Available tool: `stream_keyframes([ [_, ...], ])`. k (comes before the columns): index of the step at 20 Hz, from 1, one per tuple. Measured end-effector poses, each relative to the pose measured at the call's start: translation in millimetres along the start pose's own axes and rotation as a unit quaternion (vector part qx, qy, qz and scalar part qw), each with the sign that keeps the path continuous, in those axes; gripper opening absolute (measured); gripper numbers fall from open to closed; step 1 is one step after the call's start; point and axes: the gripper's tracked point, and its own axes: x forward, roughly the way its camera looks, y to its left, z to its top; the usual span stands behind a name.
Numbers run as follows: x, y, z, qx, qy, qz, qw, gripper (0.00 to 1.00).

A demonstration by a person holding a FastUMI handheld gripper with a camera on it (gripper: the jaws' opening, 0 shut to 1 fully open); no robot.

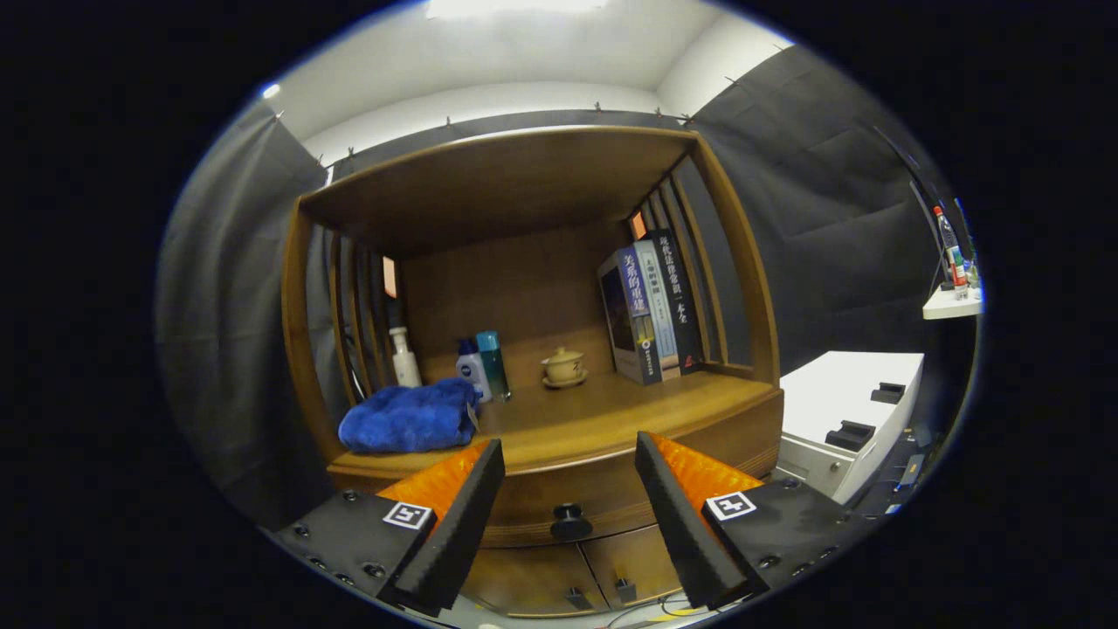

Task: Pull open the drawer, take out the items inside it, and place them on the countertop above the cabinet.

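Note:
A wooden cabinet stands ahead with its drawer (603,498) closed under the countertop (611,411). The drawer's round black knob (570,522) sits between my two fingers, a little beyond their tips. My gripper (569,459) is open, its black pads wide apart with nothing held. The drawer's contents are hidden behind its front.
On the countertop lie a blue towel (409,418), a white pump bottle (404,356), two small bottles (483,367), a lidded tea cup on a saucer (564,367) and three upright books (651,306). Two small doors (585,572) sit below the drawer. A white box (852,411) stands to the right.

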Motion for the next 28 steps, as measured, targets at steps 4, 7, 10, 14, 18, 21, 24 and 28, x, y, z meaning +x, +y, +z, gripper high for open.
stream_keyframes([
  [4,15.2,2.7,-62.5,-0.005,0.045,0.008,0.999,0.98],
  [7,21.2,-2.6,-91.6,-0.013,0.069,0.001,0.998,0.98],
  [10,29.1,-9.4,-114.3,-0.018,0.089,-0.006,0.996,0.98],
  [14,39.5,-20.8,-127.8,-0.003,0.099,-0.012,0.995,0.99],
  [18,55.9,-23.3,-123.9,-0.015,0.094,-0.005,0.995,0.94],
  [21,67.6,-18.7,-131.9,-0.022,0.106,0.008,0.994,0.82],
  [24,76.3,-18.2,-133.7,-0.018,0.113,0.009,0.993,0.7],
  [28,75.3,-18.3,-135.7,0.003,0.126,0.012,0.992,0.54],
])
